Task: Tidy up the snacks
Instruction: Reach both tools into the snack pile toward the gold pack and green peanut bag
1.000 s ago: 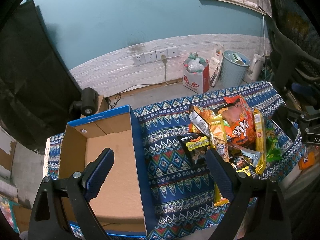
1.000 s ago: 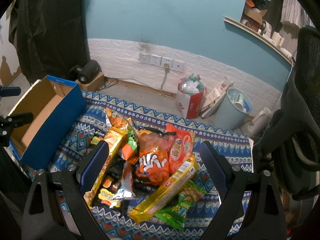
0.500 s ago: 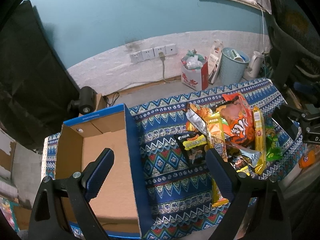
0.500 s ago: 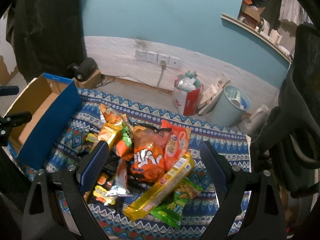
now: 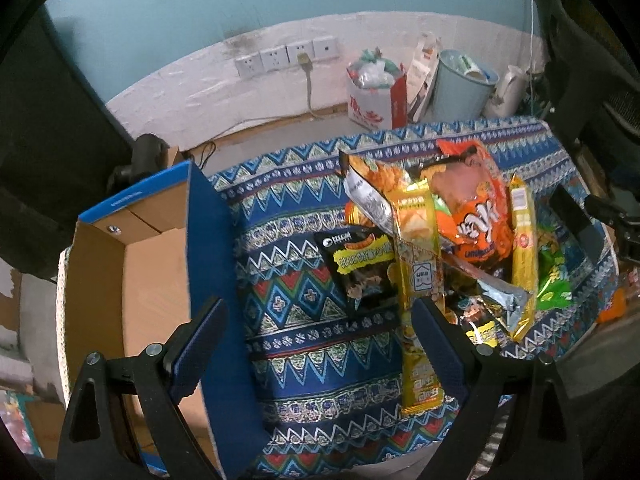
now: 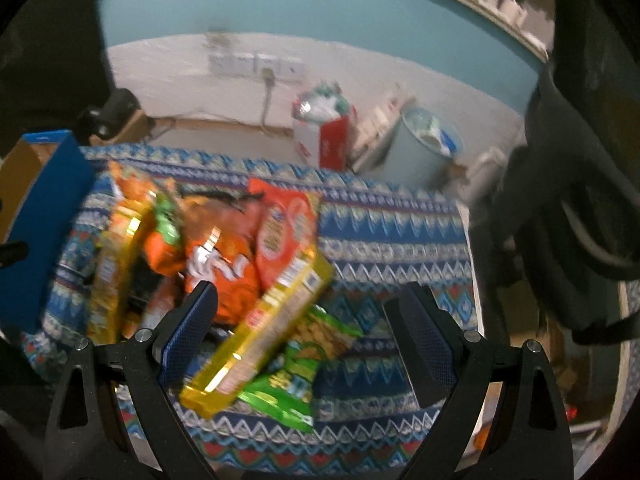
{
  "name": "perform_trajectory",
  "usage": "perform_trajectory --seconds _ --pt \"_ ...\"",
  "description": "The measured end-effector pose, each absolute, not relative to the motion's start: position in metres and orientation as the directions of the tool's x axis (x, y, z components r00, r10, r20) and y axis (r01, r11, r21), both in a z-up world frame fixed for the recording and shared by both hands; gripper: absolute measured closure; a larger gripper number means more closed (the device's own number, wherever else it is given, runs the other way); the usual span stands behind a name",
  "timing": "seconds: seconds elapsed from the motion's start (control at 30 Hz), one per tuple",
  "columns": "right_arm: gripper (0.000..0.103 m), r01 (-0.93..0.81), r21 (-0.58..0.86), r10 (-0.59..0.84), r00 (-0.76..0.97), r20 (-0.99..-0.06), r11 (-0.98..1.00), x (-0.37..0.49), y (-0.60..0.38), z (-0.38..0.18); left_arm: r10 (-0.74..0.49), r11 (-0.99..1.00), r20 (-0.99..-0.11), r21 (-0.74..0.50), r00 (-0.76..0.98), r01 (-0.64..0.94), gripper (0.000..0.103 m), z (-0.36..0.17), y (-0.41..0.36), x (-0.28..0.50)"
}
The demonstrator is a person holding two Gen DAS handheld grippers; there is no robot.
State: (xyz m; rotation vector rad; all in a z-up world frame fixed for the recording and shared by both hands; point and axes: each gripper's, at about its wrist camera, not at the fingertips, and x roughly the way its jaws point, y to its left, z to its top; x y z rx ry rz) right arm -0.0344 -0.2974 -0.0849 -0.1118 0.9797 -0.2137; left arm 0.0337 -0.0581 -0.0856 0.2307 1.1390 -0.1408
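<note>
The right wrist view is smeared with motion blur, so print on the packets there cannot be read and the smaller bags under the pile are, at best guess, dark foil ones. In that view the cardboard box (image 6: pixel 38 216) is cut off at the left edge, only its blue outer wall and a strip of brown inside showing.

The snack pile (image 5: pixel 448 248) lies on the right half of the tabletop (image 5: pixel 296 280), which is covered with a woven-looking cloth of blue zigzag and diamond bands; the near edge of it is hidden behind the gripper frames. The packets are crinkled, glossy film: a puffy orange bag (image 5: pixel 476 216), a long flat yellow packet (image 5: pixel 420 292), a black bag (image 5: pixel 364 272) nearest the box, and green bags (image 6: pixel 292 376) at the near right corner of the pile, partly buried under a second yellow packet (image 6: pixel 264 320).

The box (image 5: pixel 132 276) stands at the left edge, open-topped, plain corrugated brown inside, its near end cropped.

The left hand-held gripper (image 5: pixel 316 344) hangs over bare cloth between box and pile, jaws wide and empty. The right hand-held gripper (image 6: pixel 308 332) is wide too, with the yellow and green packets below its gap, not pinched.
</note>
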Motion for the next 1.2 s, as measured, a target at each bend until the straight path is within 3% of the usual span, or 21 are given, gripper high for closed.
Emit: perform_trajectory --seconds 0.63,1.07,1.2 --pt "0.013 0.193 -0.176 -0.227 0.287 -0.931 0.965 -0.03 -0.34 -0.19 0.008 0.966 -0.968 0.072 0.249 0.247 0.009 -0.162 -0.106 0.054" --pt "0.013 0.264 0.016 -0.058 0.268 -0.962 0.964 -0.028 -0.357 -0.21 0.007 0.964 -0.979 0.061 0.205 0.259 0.009 -0.194 -0.124 0.065" --pt "0.013 0.248 -0.015 -0.083 0.265 -0.961 0.969 -0.024 -0.355 -0.215 0.014 0.96 -0.982 0.066 0.187 0.272 0.024 -0.206 -0.125 0.068"
